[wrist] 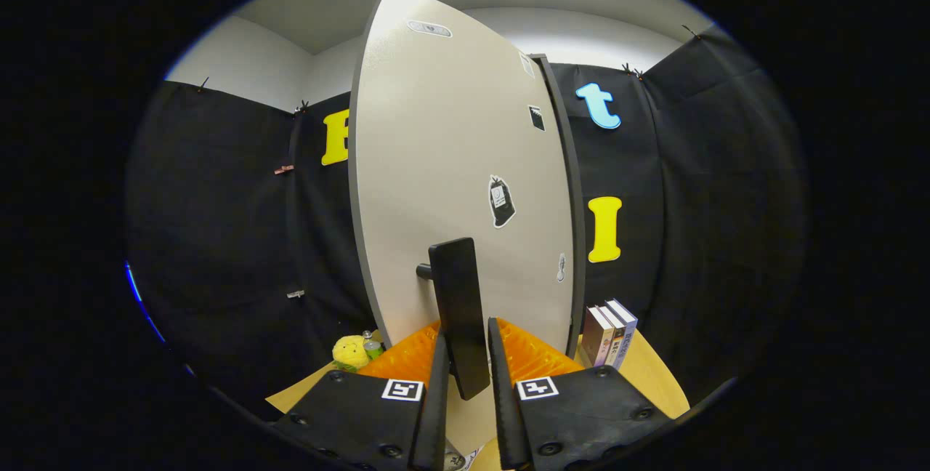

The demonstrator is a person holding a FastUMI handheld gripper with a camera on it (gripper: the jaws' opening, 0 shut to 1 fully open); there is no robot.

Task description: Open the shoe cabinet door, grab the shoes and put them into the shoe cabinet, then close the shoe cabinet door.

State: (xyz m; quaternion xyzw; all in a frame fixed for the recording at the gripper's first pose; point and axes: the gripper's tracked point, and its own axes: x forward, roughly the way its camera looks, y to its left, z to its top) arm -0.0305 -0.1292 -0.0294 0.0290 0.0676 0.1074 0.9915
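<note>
A row of upright books (pixel 609 334) stands on the wooden tabletop (pixel 654 384), spines outward. Well apart from the books, across the same tabletop, a yellow plush toy (pixel 350 352) sits near the edge, with a small clear bottle (pixel 371 344) touching its side nearer the books. Behind the books hangs the black cloth wall (pixel 218 238), pinned up with small clips.

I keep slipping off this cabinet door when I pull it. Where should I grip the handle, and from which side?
Grip the black bar handle on its long flat faces, coming straight at the door front. The bar stands upright, off the panel on a short post, and already sits between the hand-held gripper fingers; whether they press it is unclear.
</note>
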